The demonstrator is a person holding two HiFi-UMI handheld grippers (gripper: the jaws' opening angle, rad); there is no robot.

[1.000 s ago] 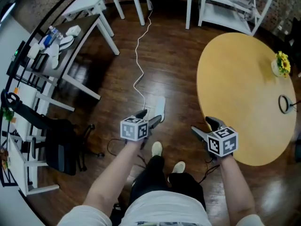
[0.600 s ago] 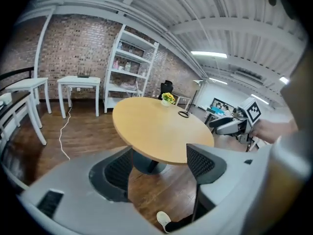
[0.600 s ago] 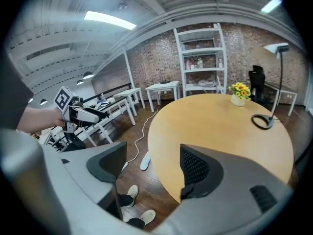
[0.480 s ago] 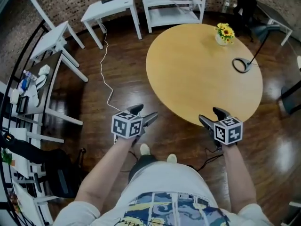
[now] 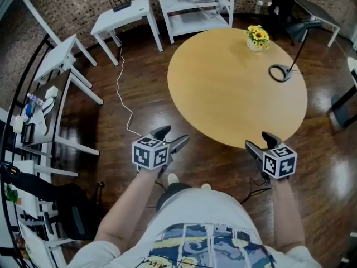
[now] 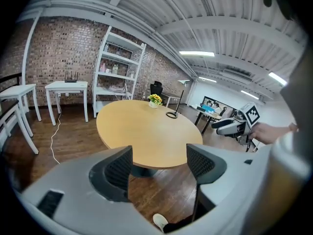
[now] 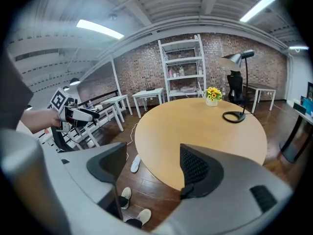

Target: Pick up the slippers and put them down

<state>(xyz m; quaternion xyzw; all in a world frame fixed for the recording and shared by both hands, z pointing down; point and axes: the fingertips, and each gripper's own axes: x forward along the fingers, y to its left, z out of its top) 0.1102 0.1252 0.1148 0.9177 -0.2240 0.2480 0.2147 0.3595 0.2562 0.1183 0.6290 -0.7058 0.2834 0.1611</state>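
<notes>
We count one slipper (image 7: 135,163) in sight: pale, flat and long, lying on the dark plank floor (image 5: 139,94) just beside the edge of the round table (image 5: 234,94). We cannot make out a second one. The slipper is well apart from both tools, and neither touches it.

There are two tools. The left gripper (image 5: 174,136) has its jaws spread with nothing between them. The right gripper (image 5: 257,140) is also spread and empty. Each has dark ribbed pads and one cube with square markers. We hold both in the air near the table's closest edge.

Our two light shoes (image 7: 125,196) stand on the floor near the slipper. On the smooth tan tabletop are one pot of yellow flowers (image 5: 256,37) and one black lamp (image 5: 280,71) with a ring-shaped base. One white cord (image 5: 120,88) trails across the floor.
</notes>
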